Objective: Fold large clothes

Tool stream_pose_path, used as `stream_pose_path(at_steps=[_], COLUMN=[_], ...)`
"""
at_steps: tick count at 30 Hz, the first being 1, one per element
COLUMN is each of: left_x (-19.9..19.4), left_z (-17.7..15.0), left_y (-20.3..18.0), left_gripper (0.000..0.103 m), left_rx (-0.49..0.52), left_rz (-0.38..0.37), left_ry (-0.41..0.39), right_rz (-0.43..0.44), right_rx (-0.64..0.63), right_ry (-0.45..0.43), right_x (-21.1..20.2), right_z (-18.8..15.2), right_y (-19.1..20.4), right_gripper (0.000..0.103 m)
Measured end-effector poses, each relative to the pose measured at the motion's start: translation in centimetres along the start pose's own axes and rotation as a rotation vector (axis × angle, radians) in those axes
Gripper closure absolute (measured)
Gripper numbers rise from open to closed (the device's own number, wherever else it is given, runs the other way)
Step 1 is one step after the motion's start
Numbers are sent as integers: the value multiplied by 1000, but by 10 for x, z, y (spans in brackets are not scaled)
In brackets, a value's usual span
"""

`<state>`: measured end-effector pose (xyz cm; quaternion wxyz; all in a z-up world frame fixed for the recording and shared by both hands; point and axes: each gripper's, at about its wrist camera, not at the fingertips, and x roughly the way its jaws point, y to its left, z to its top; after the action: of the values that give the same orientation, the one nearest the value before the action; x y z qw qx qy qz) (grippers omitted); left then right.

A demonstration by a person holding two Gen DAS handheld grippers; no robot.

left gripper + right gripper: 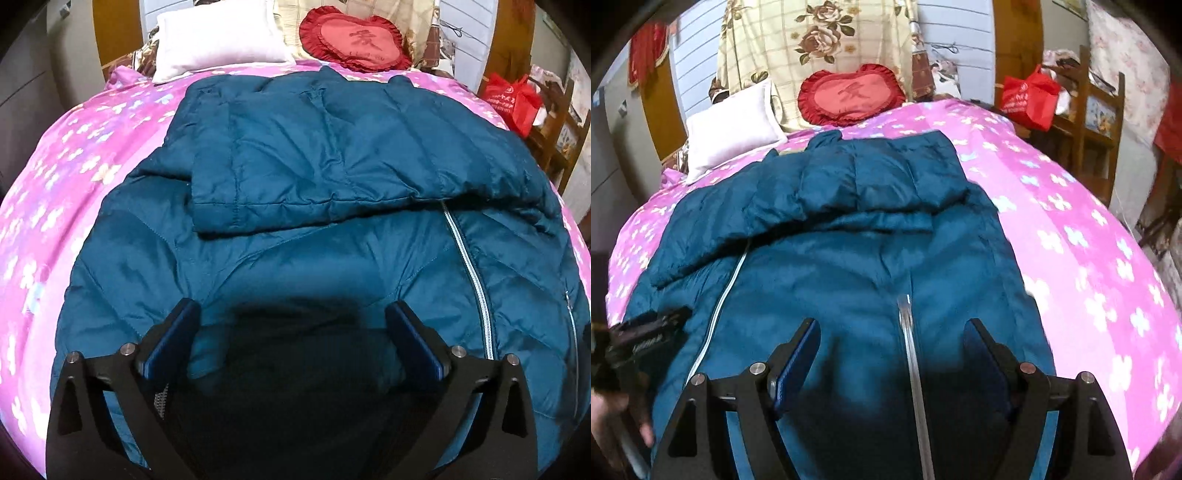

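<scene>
A large teal quilted jacket (332, 236) lies flat on the pink flowered bed (74, 155), front up, its silver zipper (469, 273) running toward me. One sleeve (314, 155) is folded across the chest. My left gripper (291, 314) is open and empty just above the jacket's near hem, left of the zipper. In the right wrist view the jacket (849, 266) fills the middle. My right gripper (892, 332) is open and empty over the near hem, its fingers either side of a zipper line (912, 362). The left gripper's body (639, 336) shows at the left edge.
A white pillow (218, 40) and a red heart-shaped cushion (354, 40) lie at the head of the bed. A red bag (1030, 96) sits on a wooden shelf (1100, 122) to the right of the bed. Bare pink cover (1089, 258) lies right of the jacket.
</scene>
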<state>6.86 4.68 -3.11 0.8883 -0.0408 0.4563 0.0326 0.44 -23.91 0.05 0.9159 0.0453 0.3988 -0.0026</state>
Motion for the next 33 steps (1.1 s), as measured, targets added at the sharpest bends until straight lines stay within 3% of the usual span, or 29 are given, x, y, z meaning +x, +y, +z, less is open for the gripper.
stream_pose_path(at_steps=[8, 16, 33], left_x=[3, 3, 2], left_z=[-1, -1, -1], left_y=[2, 2, 2], left_gripper=[0, 0, 0], left_rx=[2, 2, 2], left_rz=[4, 5, 5], left_ry=[-10, -11, -11], right_rz=[-65, -48, -67], right_rx=[-51, 48, 17], right_ry=[28, 53, 64], right_x=[0, 6, 7], right_z=[-15, -15, -19], right_y=[-5, -24, -22], right_gripper=[25, 25, 25])
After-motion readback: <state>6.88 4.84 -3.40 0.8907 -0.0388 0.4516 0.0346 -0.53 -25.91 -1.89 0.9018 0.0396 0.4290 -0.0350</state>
